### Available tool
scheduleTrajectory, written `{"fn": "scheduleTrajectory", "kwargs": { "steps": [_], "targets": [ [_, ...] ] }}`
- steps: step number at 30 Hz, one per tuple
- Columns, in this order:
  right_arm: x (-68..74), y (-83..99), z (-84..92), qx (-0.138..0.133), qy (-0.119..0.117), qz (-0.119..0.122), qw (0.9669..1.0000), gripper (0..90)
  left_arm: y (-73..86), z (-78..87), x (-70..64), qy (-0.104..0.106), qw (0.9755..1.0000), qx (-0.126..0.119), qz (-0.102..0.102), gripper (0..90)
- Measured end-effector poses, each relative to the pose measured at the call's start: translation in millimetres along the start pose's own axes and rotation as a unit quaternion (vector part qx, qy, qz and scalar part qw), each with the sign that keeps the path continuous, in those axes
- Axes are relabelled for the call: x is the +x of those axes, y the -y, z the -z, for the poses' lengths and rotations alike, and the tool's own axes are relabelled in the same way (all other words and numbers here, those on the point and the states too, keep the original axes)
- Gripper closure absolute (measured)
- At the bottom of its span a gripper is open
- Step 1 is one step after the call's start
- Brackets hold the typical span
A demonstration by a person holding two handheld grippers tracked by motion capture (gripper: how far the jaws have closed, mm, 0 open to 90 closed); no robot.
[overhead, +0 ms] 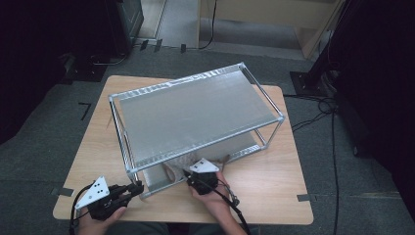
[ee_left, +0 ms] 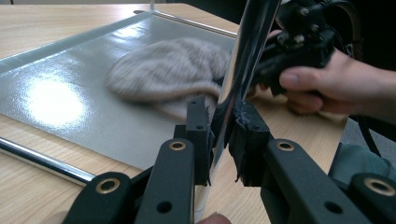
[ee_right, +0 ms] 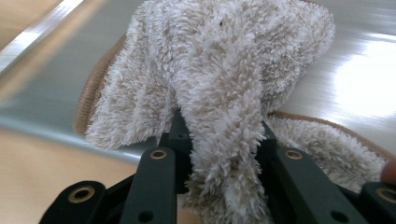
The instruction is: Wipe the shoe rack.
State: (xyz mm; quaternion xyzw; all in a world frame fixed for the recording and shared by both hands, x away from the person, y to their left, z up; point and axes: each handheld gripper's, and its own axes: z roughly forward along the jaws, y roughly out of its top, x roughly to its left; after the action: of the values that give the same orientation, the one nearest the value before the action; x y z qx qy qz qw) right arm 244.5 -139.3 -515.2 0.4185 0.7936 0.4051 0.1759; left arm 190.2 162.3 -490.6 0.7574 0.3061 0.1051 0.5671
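Towel (ee_right: 224,84): beige, fluffy pile with a tan bound edge; crumpled into a loose heap, one fold pinched up. Lies on the grey lower shelf (ee_left: 70,98) of the rack, near its front edge.

Rack (overhead: 195,115): two-tier, chrome tube frame with grey sheet shelves; stands upright on the wooden table, its front corner post (ee_left: 245,60) vertical, close beside the towel.

Rack post (ee_left: 247,51) beside towel (ee_left: 173,70)
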Motion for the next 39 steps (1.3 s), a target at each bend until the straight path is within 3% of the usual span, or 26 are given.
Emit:
{"fn": "scheduleTrajectory", "kwargs": {
  "steps": [6, 7, 11, 12, 13, 15, 18, 19, 20, 22, 24, 25, 26, 30, 33, 34, 35, 36, 38, 39],
  "targets": [
    [36.1, -1.6, -5.6, -0.006, -0.058, 0.043, 0.9974, 69.9, -0.2, -2.5, -2.2, 0.005, 1.0000, 0.000, -0.001, 78.4],
    [38.5, -1.4, -5.6, -0.008, -0.054, 0.050, 0.9972, 69.6, -0.2, -2.5, -2.2, 0.005, 1.0000, 0.000, -0.001, 78.2],
    [32.3, -1.5, -5.6, -0.007, -0.062, 0.038, 0.9973, 68.8, -0.1, -3.6, -2.5, 0.008, 0.9999, 0.001, 0.007, 77.9],
    [23.5, -2.1, -4.1, -0.003, -0.052, 0.037, 0.9980, 68.8, -0.1, -4.2, -2.3, 0.010, 0.9999, 0.000, 0.009, 78.0],
    [23.5, -2.1, -4.1, -0.003, -0.052, 0.037, 0.9980, 68.8, -0.4, -4.0, -2.6, 0.008, 1.0000, 0.001, 0.006, 78.0],
    [5.9, -3.4, 0.5, 0.004, -0.020, 0.030, 0.9994, 69.2, -0.9, -4.0, -3.5, 0.003, 1.0000, 0.003, 0.001, 78.3],
    [-22.0, -1.9, 5.9, 0.007, 0.014, -0.002, 0.9999, 69.5, -1.0, -3.9, -2.5, 0.008, 1.0000, 0.004, 0.004, 78.2],
    [-22.0, -1.9, 5.9, 0.007, 0.014, -0.002, 0.9999, 69.5, -1.0, -3.9, -2.5, 0.008, 1.0000, 0.004, 0.004, 78.2],
    [-44.9, 0.7, 10.0, 0.007, 0.037, -0.025, 0.9990, 69.6, -1.0, -3.9, -2.6, 0.007, 1.0000, 0.004, 0.004, 78.2],
    [-67.3, 3.1, 16.1, 0.006, 0.059, -0.049, 0.9970, 69.8, -1.2, -3.8, -3.1, 0.006, 1.0000, 0.005, 0.003, 78.2],
    [-88.1, 5.5, 22.5, 0.007, 0.088, -0.069, 0.9937, 69.9, -1.3, -3.8, -3.5, 0.004, 1.0000, 0.005, 0.002, 78.3],
    [-88.1, 5.5, 22.5, 0.007, 0.088, -0.069, 0.9937, 69.9, -1.3, -3.8, -3.5, 0.004, 1.0000, 0.005, 0.002, 78.3],
    [-107.2, 8.8, 28.9, 0.005, 0.106, -0.091, 0.9901, 69.9, -1.4, -3.8, -3.5, 0.002, 1.0000, 0.005, 0.000, 78.3],
    [-137.9, 15.9, 42.2, -0.003, 0.149, -0.122, 0.9813, 70.0, -1.4, -3.5, -3.6, -0.002, 1.0000, 0.005, 0.000, 78.3],
    [-161.2, 22.0, 56.4, -0.013, 0.182, -0.145, 0.9723, 70.0, -1.4, -2.7, -2.8, -0.008, 1.0000, 0.004, 0.001, 78.3],
    [-167.3, 24.1, 61.2, -0.016, 0.196, -0.155, 0.9681, 70.1, -1.4, -2.5, -2.5, -0.009, 1.0000, 0.004, 0.002, 78.3],
    [-167.3, 24.1, 61.2, -0.016, 0.196, -0.155, 0.9681, 70.1, -1.4, -2.5, -2.5, -0.009, 1.0000, 0.004, 0.002, 78.3],
    [-178.7, 28.1, 70.2, -0.026, 0.218, -0.175, 0.9598, 70.3, -1.4, -2.0, -1.9, -0.012, 0.9999, 0.003, 0.003, 78.2],
    [-185.7, 30.3, 78.4, -0.035, 0.230, -0.197, 0.9526, 70.5, -1.3, -1.9, -1.6, -0.012, 0.9999, 0.003, 0.004, 78.2],
    [-185.7, 30.3, 78.4, -0.035, 0.230, -0.197, 0.9526, 70.5, -1.3, -1.9, -1.6, -0.012, 0.9999, 0.003, 0.004, 78.2]
  ]
}}
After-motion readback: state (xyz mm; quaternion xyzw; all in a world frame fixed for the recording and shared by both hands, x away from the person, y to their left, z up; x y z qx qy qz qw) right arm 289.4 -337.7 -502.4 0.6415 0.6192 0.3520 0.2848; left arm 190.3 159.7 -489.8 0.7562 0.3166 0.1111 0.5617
